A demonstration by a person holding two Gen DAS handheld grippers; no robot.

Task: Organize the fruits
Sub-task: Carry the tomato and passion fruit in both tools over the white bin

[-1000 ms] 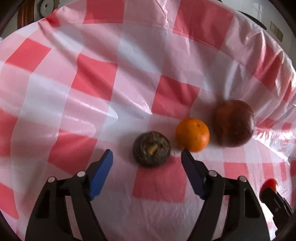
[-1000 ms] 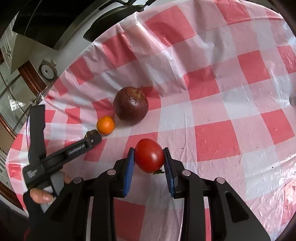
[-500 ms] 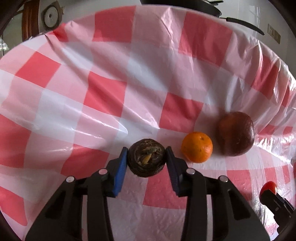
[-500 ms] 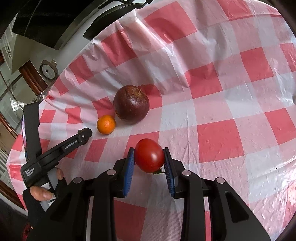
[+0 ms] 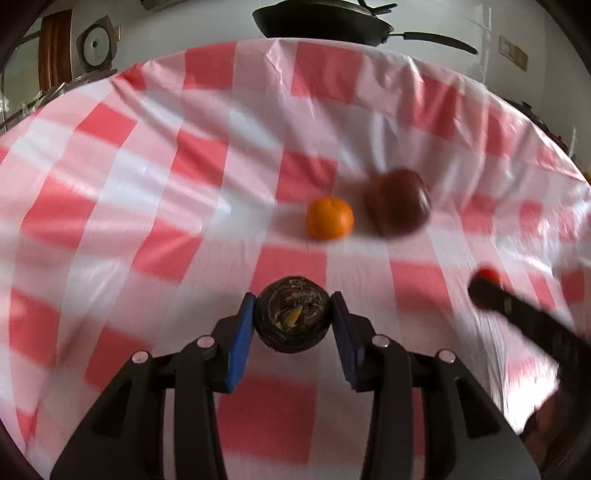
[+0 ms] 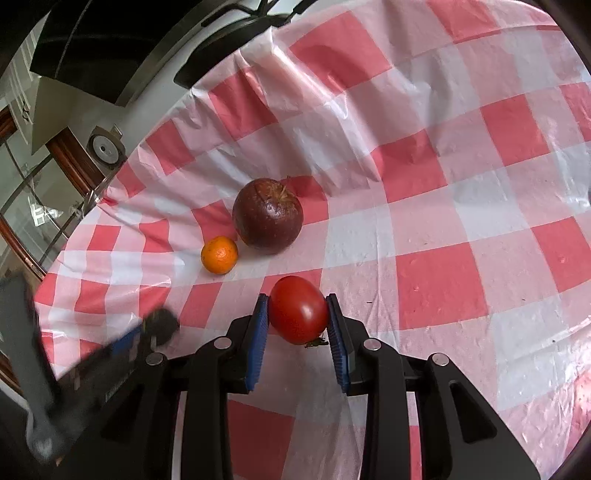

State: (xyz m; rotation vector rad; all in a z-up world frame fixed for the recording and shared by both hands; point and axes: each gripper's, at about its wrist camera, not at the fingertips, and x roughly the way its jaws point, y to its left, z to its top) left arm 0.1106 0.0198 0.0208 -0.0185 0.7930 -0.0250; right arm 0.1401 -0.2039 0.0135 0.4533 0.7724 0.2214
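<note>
My left gripper (image 5: 293,317) is shut on a small dark brown round fruit (image 5: 293,314) and holds it above the cloth. My right gripper (image 6: 297,314) is shut on a red tomato (image 6: 298,308). A small orange (image 5: 329,218) and a large dark red fruit (image 5: 397,208) lie side by side on the red-and-white checked tablecloth (image 5: 147,155). They also show in the right wrist view, the orange (image 6: 219,254) left of the dark red fruit (image 6: 267,217). The right gripper with the tomato shows blurred in the left wrist view (image 5: 487,277). The left gripper shows blurred in the right wrist view (image 6: 159,325).
A black frying pan (image 5: 325,18) sits beyond the far table edge. The tablecloth (image 6: 461,166) is wrinkled plastic and hangs over the table's edges. A round dial-like object (image 6: 105,147) and wooden furniture stand past the left edge.
My left gripper closed on the dark brown fruit, lifted it and pulled back from the orange. The right gripper still holds the tomato in about the same place.
</note>
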